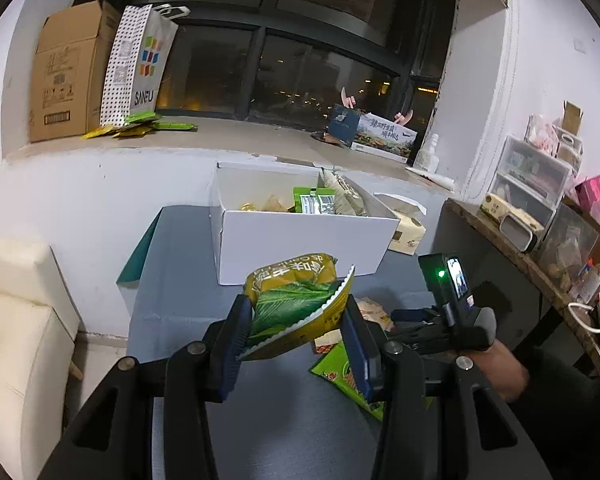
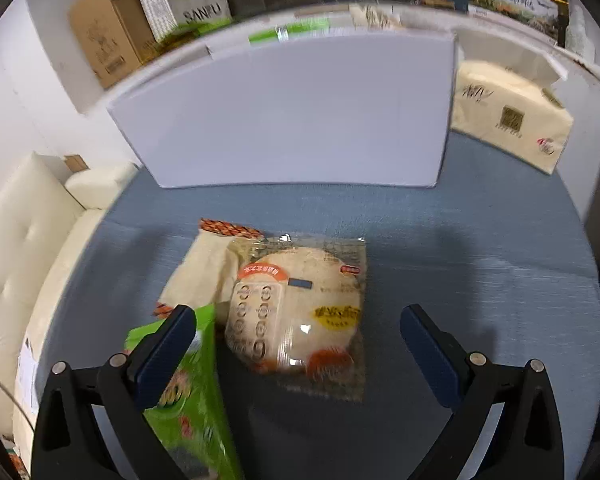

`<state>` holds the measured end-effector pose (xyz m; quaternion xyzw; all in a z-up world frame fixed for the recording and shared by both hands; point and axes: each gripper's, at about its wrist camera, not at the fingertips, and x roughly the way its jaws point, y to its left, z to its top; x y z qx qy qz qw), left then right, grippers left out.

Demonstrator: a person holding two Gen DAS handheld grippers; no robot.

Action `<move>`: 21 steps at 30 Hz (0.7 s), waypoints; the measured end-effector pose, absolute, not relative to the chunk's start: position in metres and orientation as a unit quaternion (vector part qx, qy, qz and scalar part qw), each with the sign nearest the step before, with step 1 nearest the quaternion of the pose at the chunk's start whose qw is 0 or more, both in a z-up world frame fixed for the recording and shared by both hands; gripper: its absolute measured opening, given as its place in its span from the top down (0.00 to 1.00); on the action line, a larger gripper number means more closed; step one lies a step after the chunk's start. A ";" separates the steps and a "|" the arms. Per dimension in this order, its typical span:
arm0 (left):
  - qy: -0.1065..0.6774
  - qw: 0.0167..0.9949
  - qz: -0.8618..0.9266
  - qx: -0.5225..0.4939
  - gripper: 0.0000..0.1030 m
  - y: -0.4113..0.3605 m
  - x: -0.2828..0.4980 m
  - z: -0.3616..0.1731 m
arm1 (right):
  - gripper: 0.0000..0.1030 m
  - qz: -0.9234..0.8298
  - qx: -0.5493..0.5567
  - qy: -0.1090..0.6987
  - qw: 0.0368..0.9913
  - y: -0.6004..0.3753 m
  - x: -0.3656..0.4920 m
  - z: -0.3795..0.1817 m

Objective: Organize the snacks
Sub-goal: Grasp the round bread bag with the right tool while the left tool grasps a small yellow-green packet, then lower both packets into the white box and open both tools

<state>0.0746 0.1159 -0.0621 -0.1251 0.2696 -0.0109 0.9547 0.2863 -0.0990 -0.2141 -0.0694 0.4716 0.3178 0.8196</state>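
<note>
While two snacks lie loose on the blue table (image 2: 440,232):
Left gripper (image 1: 296,336): clamped on a yellow-green snack bag (image 1: 296,300), held above the table in front of the white box (image 1: 300,240).
Right gripper (image 2: 300,344): jaws spread wide, holding nothing, either side of a clear-wrapped round pastry (image 2: 300,308).
Green packet (image 2: 192,396): blurred, apparently under the left finger, toward the near edge.
Box contents: several snacks.

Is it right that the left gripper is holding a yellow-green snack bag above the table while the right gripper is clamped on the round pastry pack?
Not quite. The left gripper does hold the yellow-green snack bag above the table, but the right gripper is open. In the right wrist view its fingers stand wide apart on either side of the round pastry pack, which lies on the table ungripped.
</note>
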 end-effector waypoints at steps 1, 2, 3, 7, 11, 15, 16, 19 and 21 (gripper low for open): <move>0.269 0.954 -0.010 -0.128 0.53 0.117 0.074 -0.064 | 0.00 0.313 -0.078 0.475 0.819 -0.096 0.287 -0.218; 0.268 0.955 -0.009 -0.130 0.53 0.118 0.074 -0.065 | 0.00 0.314 -0.088 0.465 0.823 -0.094 0.285 -0.217; 0.266 0.955 -0.009 -0.131 0.53 0.118 0.075 -0.065 | 0.01 0.321 -0.100 0.464 0.819 -0.090 0.283 -0.219; 0.267 0.954 -0.010 -0.133 0.53 0.117 0.081 -0.068 | 0.23 0.315 -0.111 0.456 0.825 -0.099 0.286 -0.216; 0.267 0.955 -0.015 -0.131 0.53 0.117 0.092 -0.068 | 0.23 0.306 -0.083 0.443 0.839 -0.126 0.289 -0.199; 0.261 0.956 -0.021 -0.129 0.53 0.120 0.117 -0.060 | 0.23 0.320 -0.042 0.399 0.858 -0.160 0.281 -0.151; 0.255 0.958 -0.022 -0.126 0.53 0.121 0.125 -0.055 | 0.23 0.323 -0.036 0.387 0.863 -0.166 0.280 -0.138; 0.239 0.963 -0.025 -0.118 0.53 0.125 0.151 -0.040 | 0.23 0.331 -0.021 0.355 0.874 -0.172 0.280 -0.103; 0.230 0.965 -0.031 -0.122 0.53 0.130 0.172 -0.031 | 0.23 0.337 -0.013 0.343 0.877 -0.166 0.288 -0.084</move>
